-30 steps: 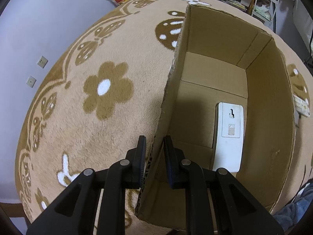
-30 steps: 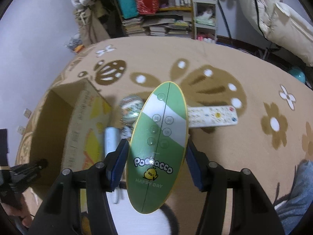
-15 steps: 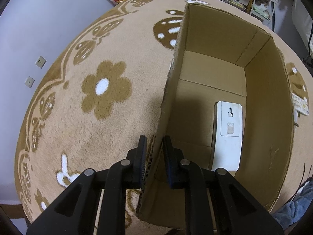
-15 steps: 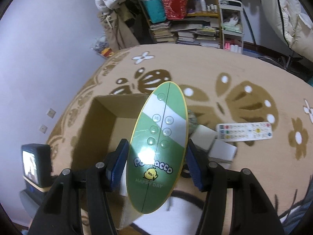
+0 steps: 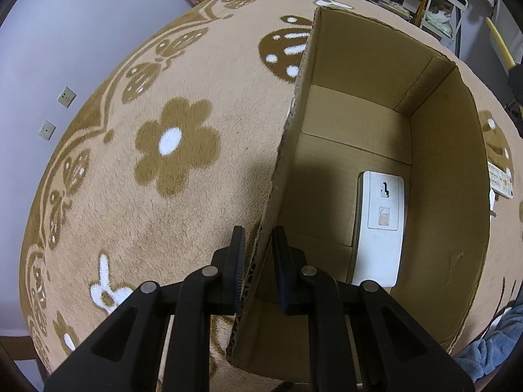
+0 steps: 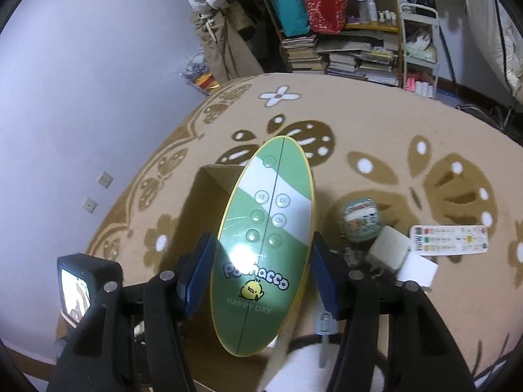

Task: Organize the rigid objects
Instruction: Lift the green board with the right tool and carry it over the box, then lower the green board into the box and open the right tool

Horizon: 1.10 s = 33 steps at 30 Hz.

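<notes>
My left gripper (image 5: 258, 245) is shut on the left wall of an open cardboard box (image 5: 438, 150) that stands on the rug. A white flat device (image 5: 380, 225) lies face down on the box floor. My right gripper (image 6: 261, 261) is shut on a green and white oval speaker (image 6: 261, 241) and holds it in the air above the box (image 6: 209, 196). The left gripper's camera unit (image 6: 81, 287) shows at the lower left of the right wrist view.
On the rug right of the box lie a round capsule toy (image 6: 359, 219), a pale block (image 6: 390, 250), a white box (image 6: 418, 271) and a white remote (image 6: 451, 240). Bookshelves (image 6: 343, 42) and clutter stand at the rug's far edge. A wall (image 5: 65, 32) runs on the left.
My right gripper has lifted the oval speaker and carried it left, from beside the remote to over the box. The left gripper has kept its hold on the box wall.
</notes>
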Each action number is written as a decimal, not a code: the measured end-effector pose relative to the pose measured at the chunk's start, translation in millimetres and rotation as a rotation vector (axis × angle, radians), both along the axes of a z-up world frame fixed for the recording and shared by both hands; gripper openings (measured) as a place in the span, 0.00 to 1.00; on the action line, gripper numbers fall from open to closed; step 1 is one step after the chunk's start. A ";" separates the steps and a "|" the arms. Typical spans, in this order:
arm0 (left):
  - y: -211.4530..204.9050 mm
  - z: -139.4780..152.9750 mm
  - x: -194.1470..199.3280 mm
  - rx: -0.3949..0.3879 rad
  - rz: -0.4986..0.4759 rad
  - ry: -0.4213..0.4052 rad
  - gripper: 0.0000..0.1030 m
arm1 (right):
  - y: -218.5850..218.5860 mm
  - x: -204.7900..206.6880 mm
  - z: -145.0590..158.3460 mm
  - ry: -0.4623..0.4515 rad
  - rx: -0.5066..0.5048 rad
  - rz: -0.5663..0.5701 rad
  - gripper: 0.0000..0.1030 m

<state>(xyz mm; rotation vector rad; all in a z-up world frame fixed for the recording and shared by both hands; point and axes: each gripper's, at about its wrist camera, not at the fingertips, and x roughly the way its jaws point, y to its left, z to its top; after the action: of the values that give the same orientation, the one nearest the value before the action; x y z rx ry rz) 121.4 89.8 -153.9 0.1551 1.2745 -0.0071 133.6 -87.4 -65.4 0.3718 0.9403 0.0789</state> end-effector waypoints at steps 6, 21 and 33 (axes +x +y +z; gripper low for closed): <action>0.0 -6.9 1.8 -0.002 0.003 0.023 0.15 | 14.0 2.6 -11.1 0.002 -0.001 0.060 0.60; 0.1 -7.3 2.0 -0.010 -0.003 0.029 0.14 | 33.6 -1.5 -44.2 0.053 -0.041 0.137 0.60; 1.2 -7.4 2.2 -0.015 -0.001 0.028 0.13 | 32.1 -9.3 -33.1 0.026 -0.043 0.144 0.60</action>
<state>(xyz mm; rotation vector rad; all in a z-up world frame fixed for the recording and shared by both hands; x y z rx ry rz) 123.7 91.0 -161.2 0.1434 1.3025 -0.0197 124.3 -55.4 -98.4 0.2656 0.9918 0.1852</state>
